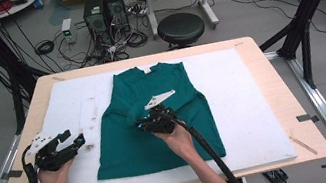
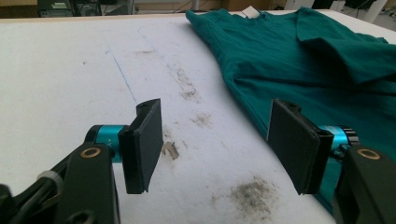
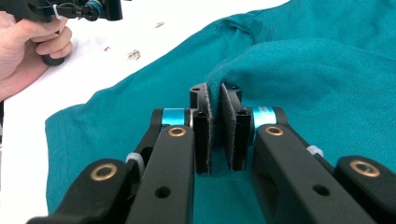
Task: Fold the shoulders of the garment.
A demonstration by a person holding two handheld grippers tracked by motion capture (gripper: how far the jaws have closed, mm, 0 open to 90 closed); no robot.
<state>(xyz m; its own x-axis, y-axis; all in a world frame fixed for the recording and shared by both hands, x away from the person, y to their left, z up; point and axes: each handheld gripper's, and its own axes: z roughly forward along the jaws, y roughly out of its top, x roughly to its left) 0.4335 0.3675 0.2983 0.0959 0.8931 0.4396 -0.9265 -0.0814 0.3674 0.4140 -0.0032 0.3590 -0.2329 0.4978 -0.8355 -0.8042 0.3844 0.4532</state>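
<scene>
On the counter's white mat (image 1: 255,105) my right claw (image 3: 215,100) pinches the green shirt's (image 1: 159,138) folded-in sleeve; my left claw (image 2: 215,140) hovers spread beside it. Folding seems barely begun, most remains.

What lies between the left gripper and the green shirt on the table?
A bare strip of white mat with dark smudges, nothing else. The high view shows it between the left gripper and the shirt; the left gripper view shows the smudges.

Matt teal cloth shirt (image 1: 156,123) on a smudged white foam-like mat (image 1: 245,107).
</scene>
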